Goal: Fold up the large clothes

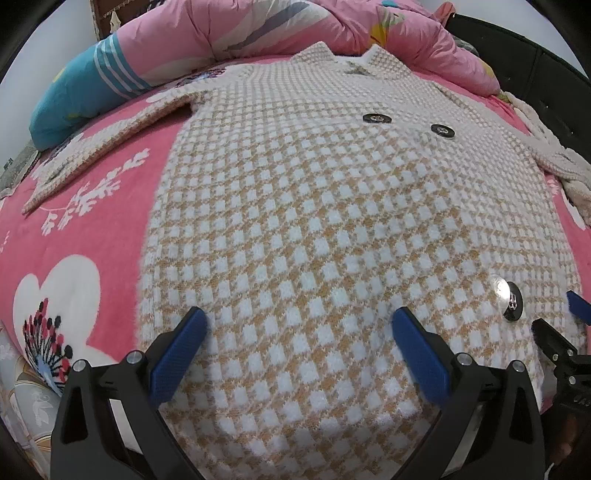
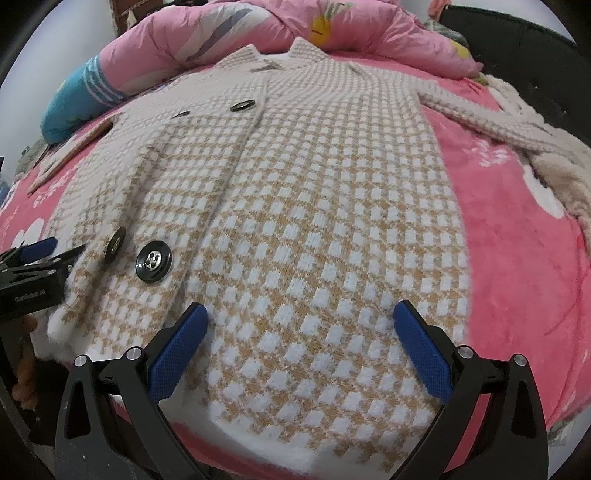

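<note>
A large tan-and-white checked knit coat (image 1: pixel 314 206) (image 2: pixel 303 206) with big black buttons (image 2: pixel 153 261) lies flat, front up, on a pink bed, collar at the far end. Its sleeves spread out to the left (image 1: pixel 103 144) and right (image 2: pixel 480 110). My left gripper (image 1: pixel 299 325) hovers open over the hem's left half, blue pads wide apart with only cloth beneath. Open too, my right gripper (image 2: pixel 301 319) sits over the hem's right half. Each gripper shows at the edge of the other's view, the right gripper (image 1: pixel 569 332) and the left gripper (image 2: pixel 40 254).
The pink flowered blanket (image 1: pixel 85 229) covers the bed. A pink quilt (image 1: pixel 258 33) and a blue striped pillow (image 1: pixel 81 92) are heaped at the head end. A cream knit garment (image 2: pixel 554 158) lies at the right edge. A dark headboard or frame (image 1: pixel 535 66) stands at the far right.
</note>
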`<state>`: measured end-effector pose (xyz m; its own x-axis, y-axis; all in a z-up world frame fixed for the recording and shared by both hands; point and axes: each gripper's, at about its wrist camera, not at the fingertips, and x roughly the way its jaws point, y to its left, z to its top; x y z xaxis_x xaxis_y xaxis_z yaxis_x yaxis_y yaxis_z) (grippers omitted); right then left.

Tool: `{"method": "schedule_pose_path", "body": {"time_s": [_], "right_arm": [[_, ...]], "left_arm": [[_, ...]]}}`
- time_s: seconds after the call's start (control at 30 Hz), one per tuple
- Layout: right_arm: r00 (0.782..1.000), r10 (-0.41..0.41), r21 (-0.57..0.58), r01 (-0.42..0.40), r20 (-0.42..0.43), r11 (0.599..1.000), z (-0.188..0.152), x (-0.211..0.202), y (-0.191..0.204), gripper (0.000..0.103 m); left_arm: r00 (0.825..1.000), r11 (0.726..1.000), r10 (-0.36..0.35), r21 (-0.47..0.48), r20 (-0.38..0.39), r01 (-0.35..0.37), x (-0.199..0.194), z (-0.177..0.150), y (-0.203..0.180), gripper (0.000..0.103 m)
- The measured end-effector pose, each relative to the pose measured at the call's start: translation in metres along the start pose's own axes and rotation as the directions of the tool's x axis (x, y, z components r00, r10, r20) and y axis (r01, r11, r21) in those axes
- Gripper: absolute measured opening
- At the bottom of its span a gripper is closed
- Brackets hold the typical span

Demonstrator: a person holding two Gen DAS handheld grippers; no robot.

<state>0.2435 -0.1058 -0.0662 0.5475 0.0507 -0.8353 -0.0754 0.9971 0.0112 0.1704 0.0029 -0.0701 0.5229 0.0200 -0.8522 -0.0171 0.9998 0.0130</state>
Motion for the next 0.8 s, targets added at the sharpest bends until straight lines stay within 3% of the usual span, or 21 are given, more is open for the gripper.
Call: {"method": "schedule_pose_path", "body": {"time_s": [0.3, 0.43, 0.63, 0.8], "right_arm": [[0.998, 0.053, -0.022, -0.052, 0.034, 0.998, -0.007, -0.002, -0.02, 0.096], [0.995, 0.088, -0.021, -0.088, 0.034, 0.996, -0.01, -0.009, -0.026, 0.096], [0.988, 0.131, 0.096, -0.139, 0.084, 0.986, -0.011, -0.033, -0.064, 0.096], [0.994, 0.079, 0.153, -0.091, 0.078, 0.984, -0.017, -0.039, -0.092, 0.096]], "left_arm": [[0.999, 0.999, -0.03, 0.017, 0.028, 0.03, -0.006, -0.009, 0.004, 0.099], [0.995, 0.997, -0.07, -0.01, 0.077, 0.071, -0.026, -0.017, 0.016, 0.099], [0.973, 0.991, -0.102, -0.062, 0.205, 0.117, -0.065, -0.045, 0.051, 0.099], [0.973, 0.988, -0.096, -0.1, 0.211, 0.119, -0.069, -0.067, 0.074, 0.099]]}}
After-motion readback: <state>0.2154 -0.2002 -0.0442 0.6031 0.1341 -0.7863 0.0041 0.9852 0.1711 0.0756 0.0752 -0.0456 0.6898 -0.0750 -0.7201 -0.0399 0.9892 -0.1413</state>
